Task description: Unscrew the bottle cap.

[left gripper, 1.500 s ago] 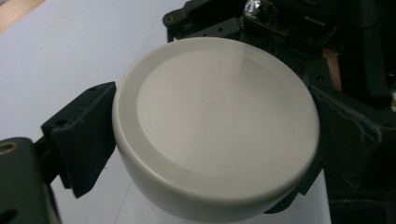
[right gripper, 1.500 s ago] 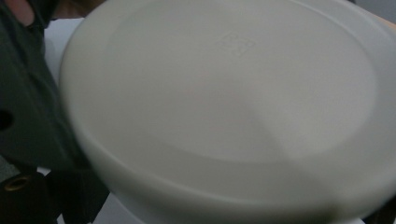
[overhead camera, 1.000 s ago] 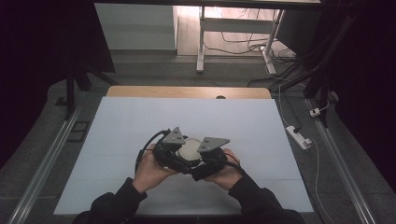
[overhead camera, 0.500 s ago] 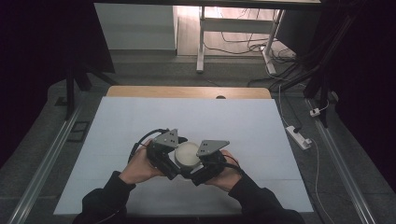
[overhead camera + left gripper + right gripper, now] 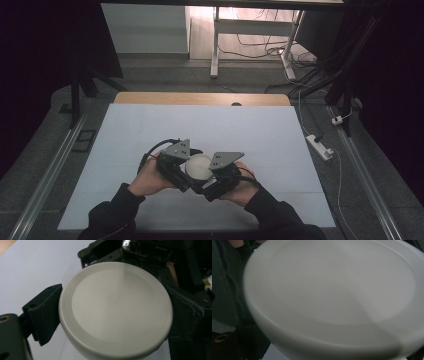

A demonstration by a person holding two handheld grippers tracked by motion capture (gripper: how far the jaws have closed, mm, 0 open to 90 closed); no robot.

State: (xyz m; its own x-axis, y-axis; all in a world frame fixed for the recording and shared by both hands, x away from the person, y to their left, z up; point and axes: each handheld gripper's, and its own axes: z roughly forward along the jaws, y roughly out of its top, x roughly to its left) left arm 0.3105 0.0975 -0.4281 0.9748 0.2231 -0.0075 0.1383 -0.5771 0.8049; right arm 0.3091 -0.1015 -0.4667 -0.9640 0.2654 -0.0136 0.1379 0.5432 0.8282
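Note:
A round white lid-like disc [image 5: 116,307] with a small embossed mark at its centre is held just above the table, near its front. My left gripper [image 5: 116,313] is shut on it, one black jaw on each side of the rim. From above, the disc [image 5: 198,167] sits between the left gripper [image 5: 186,172] and the right gripper [image 5: 214,181], each held in a hand. In the right gripper view the disc [image 5: 332,297] is very close and blurred. It covers the right gripper's jaws, so their state is hidden.
The white table top [image 5: 200,130] stretches wide around the hands, with a wooden strip [image 5: 200,98] along its far edge. A power strip [image 5: 320,146] and cables lie on the floor to the right. Metal rails [image 5: 50,175] run along both sides.
The left hand and its gripper have shifted slightly left, and more of the white disc shows between the two grippers. The right hand has barely moved.

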